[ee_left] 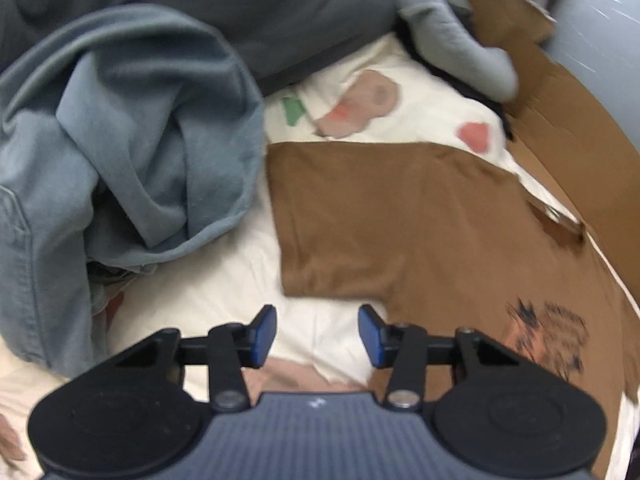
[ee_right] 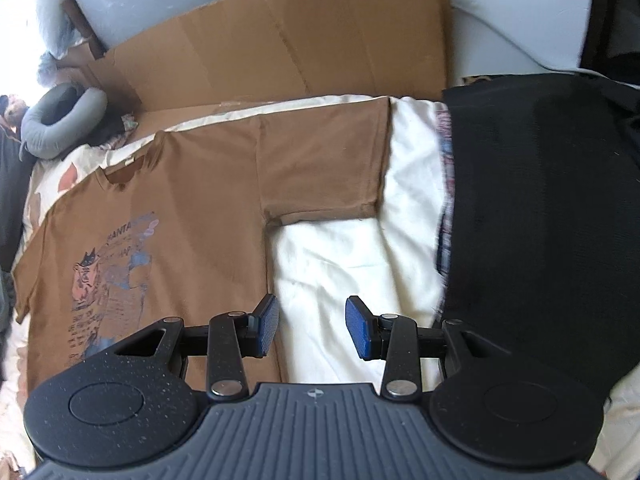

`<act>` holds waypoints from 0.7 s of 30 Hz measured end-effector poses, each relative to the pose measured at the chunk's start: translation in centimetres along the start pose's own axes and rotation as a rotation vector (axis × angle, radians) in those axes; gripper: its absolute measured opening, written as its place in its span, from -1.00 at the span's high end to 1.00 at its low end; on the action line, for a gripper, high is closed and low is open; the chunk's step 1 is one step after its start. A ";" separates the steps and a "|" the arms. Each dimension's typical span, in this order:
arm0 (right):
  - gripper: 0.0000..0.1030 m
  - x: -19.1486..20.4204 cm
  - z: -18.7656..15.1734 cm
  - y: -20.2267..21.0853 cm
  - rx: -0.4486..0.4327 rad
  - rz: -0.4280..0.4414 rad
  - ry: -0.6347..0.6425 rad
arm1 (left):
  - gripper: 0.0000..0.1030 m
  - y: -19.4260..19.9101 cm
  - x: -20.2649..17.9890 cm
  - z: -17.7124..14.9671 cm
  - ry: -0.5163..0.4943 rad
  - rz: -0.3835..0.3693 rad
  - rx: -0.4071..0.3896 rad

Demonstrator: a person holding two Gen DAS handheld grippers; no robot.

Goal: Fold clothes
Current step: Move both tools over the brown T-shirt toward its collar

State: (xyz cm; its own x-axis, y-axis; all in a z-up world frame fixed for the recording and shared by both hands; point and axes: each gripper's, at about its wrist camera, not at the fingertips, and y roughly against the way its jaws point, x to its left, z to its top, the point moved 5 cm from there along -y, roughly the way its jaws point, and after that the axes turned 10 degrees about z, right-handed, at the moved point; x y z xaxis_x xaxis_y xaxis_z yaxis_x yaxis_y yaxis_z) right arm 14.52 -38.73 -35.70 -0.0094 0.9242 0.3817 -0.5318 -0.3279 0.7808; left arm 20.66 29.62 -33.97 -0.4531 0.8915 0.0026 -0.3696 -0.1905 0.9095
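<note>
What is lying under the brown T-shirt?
The brown T-shirt lies flat on a cream bedsheet with coloured patches, visible around its sleeves. Whatever is directly under its body is covered.

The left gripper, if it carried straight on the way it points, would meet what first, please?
Most likely the cream sheet just short of the brown T-shirt's sleeve; the left gripper is open and empty. Depth is hard to judge.

Cream bedsheet (ee_right: 340, 264), cardboard (ee_right: 280, 40) behind
</note>
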 end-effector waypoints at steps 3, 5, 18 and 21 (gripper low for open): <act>0.14 0.6 0.3 -2.0 0.021 0.000 0.010 | 0.17 -2.5 0.5 0.4 0.043 -0.001 0.017; 0.14 1.1 0.4 -3.3 0.034 -0.004 0.025 | 0.18 -4.1 0.7 0.6 0.056 0.003 0.024; 0.14 6.3 1.1 -9.1 0.105 0.019 0.179 | 0.22 -9.4 -0.6 -0.9 0.046 0.001 0.046; 0.14 7.4 1.2 -9.6 0.111 0.032 0.197 | 0.22 -9.7 -0.5 -1.1 0.063 -0.006 0.045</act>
State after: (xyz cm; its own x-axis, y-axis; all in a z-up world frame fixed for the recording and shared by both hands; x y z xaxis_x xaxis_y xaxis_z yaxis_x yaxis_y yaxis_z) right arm 20.53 -29.01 -39.77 -0.1956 0.9298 0.3118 -0.4326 -0.3671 0.8235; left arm 23.63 30.55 -43.23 -0.5019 0.8645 -0.0279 -0.3360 -0.1652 0.9273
